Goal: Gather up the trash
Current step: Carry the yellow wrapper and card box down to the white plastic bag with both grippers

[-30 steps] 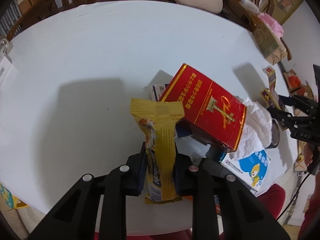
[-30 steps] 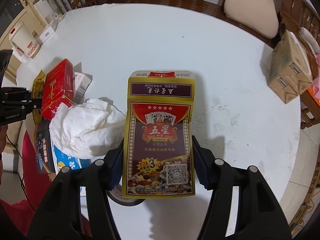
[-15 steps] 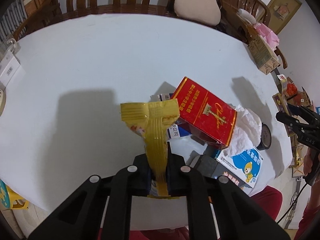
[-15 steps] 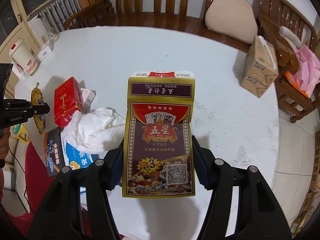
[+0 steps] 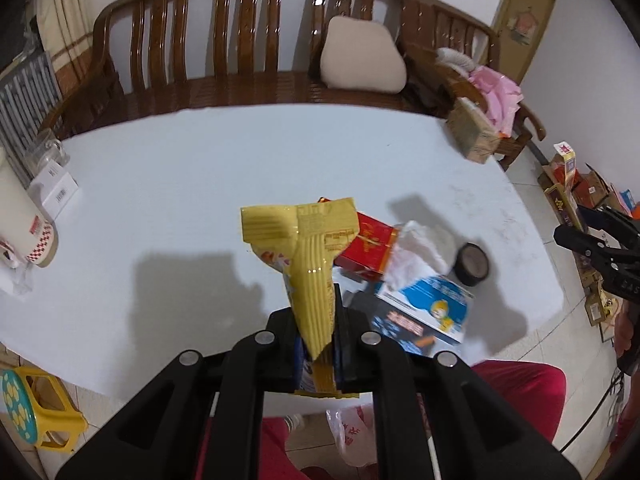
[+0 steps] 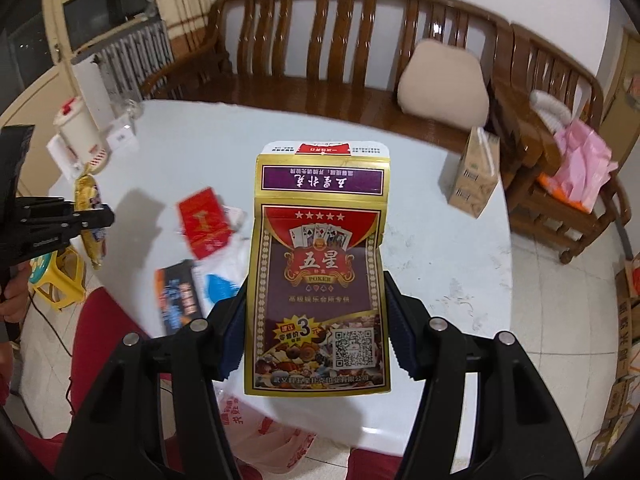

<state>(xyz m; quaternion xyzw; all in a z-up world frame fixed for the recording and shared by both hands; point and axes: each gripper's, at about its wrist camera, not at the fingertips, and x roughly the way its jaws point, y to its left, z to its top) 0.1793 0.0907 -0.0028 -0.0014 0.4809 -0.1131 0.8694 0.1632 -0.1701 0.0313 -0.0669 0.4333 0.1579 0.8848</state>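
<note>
My left gripper is shut on a yellow snack wrapper, held upright above the near edge of the white round table. My right gripper is shut on a flattened poker card box, gold and purple, held above the table's near edge. On the table lie a red box, a crumpled white tissue, a blue and white box, a dark box and a black tape roll. A white plastic bag with red print hangs below the table edge.
A wooden bench with a beige cushion stands behind the table. A cardboard box sits at the table's far right. A white cup and a small white box are at the left. A yellow stool stands on the floor.
Both grippers have lifted and pulled back toward the near edge with their items; the table trash looks smaller and farther. The wrapper has been squeezed narrower in the left gripper.
</note>
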